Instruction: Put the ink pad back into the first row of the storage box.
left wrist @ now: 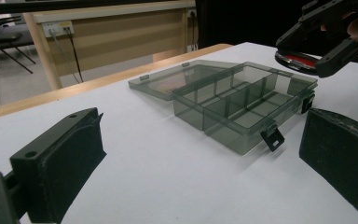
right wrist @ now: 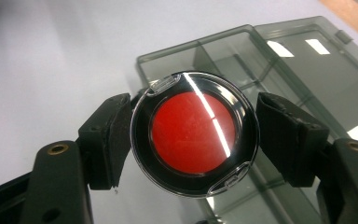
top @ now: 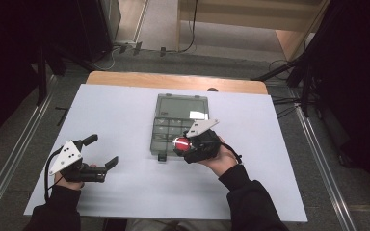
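Note:
A round compact (right wrist: 193,133) with a red disc, a black ring and a clear lid sits flat between the jaws of my right gripper (right wrist: 194,140), which is shut on its edges. In the high view this gripper (top: 183,146) holds the compact (top: 180,142) just above the near right corner of an open smoky-grey compartment box (top: 156,139). The box's lid (top: 181,106) lies flat behind it. My left gripper (top: 102,151) rests at the table's left with its jaws wide apart and nothing between them. In the left gripper view the box (left wrist: 242,100) stands ahead and the compact (left wrist: 300,61) hangs over its far corner.
The box sits on a white sheet (top: 125,192) covering a wooden table (top: 173,81). Its compartments (right wrist: 242,65) look empty, and two black latches (left wrist: 273,138) hang from its front wall. Dark stands and cables (top: 289,72) lie on the floor beyond the table.

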A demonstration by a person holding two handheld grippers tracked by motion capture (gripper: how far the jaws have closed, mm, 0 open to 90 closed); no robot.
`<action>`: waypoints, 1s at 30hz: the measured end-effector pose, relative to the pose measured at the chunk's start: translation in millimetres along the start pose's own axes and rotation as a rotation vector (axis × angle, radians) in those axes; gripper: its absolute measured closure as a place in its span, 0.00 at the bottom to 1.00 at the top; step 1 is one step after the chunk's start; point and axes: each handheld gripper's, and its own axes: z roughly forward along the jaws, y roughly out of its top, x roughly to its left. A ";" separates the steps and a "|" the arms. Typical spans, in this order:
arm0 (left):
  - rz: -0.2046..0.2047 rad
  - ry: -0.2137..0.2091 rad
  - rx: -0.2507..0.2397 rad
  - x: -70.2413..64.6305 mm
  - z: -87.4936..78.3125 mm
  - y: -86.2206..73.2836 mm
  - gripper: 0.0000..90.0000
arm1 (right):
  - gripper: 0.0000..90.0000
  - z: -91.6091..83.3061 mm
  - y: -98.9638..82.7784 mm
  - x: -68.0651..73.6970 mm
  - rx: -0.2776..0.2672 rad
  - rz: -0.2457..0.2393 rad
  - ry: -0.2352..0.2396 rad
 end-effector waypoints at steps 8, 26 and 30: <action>0.001 -0.002 -0.001 -0.3 0.4 -0.1 0.00 | 0.35 4.6 -0.2 -5.8 -0.001 0.024 -0.056; 0.005 -0.004 0.002 0.1 0.6 -0.1 0.00 | 0.35 11.7 -10.9 -44.3 -0.085 0.183 -0.156; 0.005 -0.004 0.001 0.1 0.5 -0.1 0.00 | 0.35 18.7 -14.7 -53.2 -0.077 0.222 -0.203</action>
